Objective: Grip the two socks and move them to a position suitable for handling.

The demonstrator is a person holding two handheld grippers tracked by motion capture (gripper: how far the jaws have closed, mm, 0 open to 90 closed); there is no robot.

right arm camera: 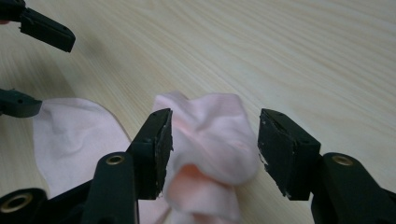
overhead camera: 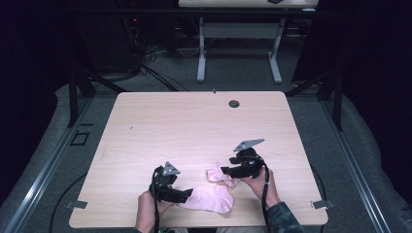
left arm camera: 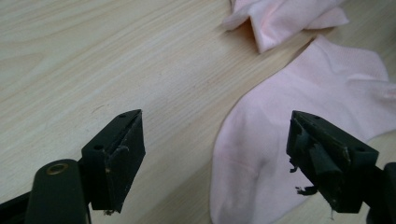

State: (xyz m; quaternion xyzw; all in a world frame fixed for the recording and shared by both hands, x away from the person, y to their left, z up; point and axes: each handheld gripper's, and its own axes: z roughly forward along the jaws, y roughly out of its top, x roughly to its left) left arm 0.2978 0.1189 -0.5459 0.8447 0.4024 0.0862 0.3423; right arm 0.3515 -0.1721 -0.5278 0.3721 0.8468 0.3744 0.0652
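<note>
Pink cotton sock (overhead camera: pixel 211 198) is spread flat at the near edge of the pale wooden tabletop (overhead camera: pixel 194 126). Its bunched end (right arm camera: pixel 210 135) is straddled by the right gripper (right arm camera: pixel 212 144), jaws apart, unclamped. Left gripper (left arm camera: pixel 215 154), jaws apart, is poised over the flat end, probably for straightening.

Right gripper (right arm camera: pixel 212 154) fingers apart w/ bunched pink sock (right arm camera: pixel 210 140) btwn, on table (right arm camera: pixel 280 56).

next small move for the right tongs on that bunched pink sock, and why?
Probably close the right tongs on the bunched sock. Its crumpled end sits between the open jaws, touching the left jaw but apart from the other, so nothing is gripped. The left tongs are open over the flat sock beside it, also holding nothing.
</note>
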